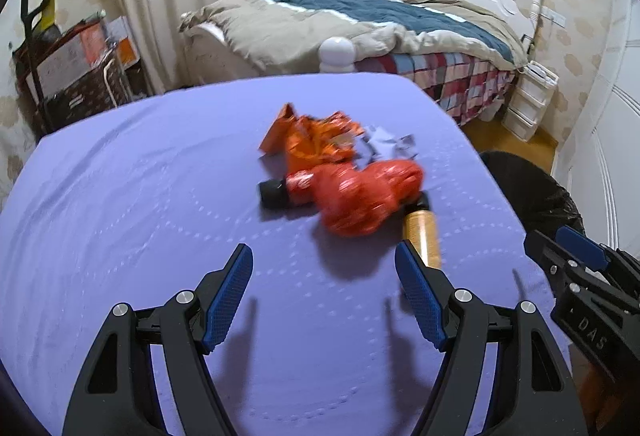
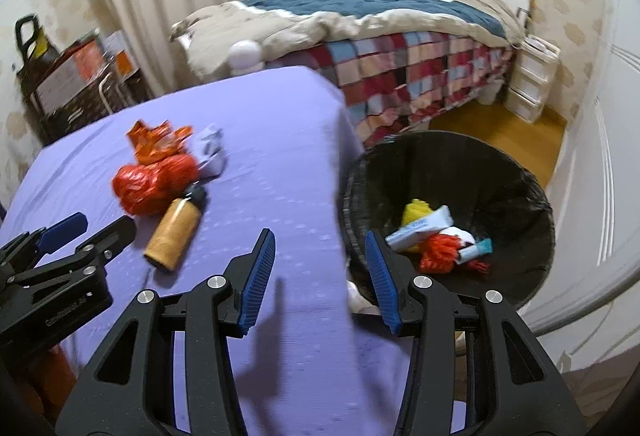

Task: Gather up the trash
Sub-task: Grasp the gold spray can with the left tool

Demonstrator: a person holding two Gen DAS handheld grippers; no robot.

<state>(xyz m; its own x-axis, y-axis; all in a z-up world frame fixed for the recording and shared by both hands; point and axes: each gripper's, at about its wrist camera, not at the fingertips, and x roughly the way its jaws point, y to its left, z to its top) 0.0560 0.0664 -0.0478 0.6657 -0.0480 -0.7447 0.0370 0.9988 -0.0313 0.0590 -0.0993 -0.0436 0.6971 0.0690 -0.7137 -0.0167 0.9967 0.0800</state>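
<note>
Both tools gape empty; only the right view shows the bin's [image 2: 520,172] blurry, seemingly wrapper-like trash [image 2: 436,236].

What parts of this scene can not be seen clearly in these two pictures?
- Black-capped item, left wrist view: the red bag covers most of it.
- Orange wrapper, both views: print blurred, unreadable.
- Trash bin, left wrist view: the table edge hides the inside.
- Bin contents, right wrist view: labels too small; the right gripper finger hides one end.
- Gold bottle, left wrist view: base behind the left gripper finger.
</note>
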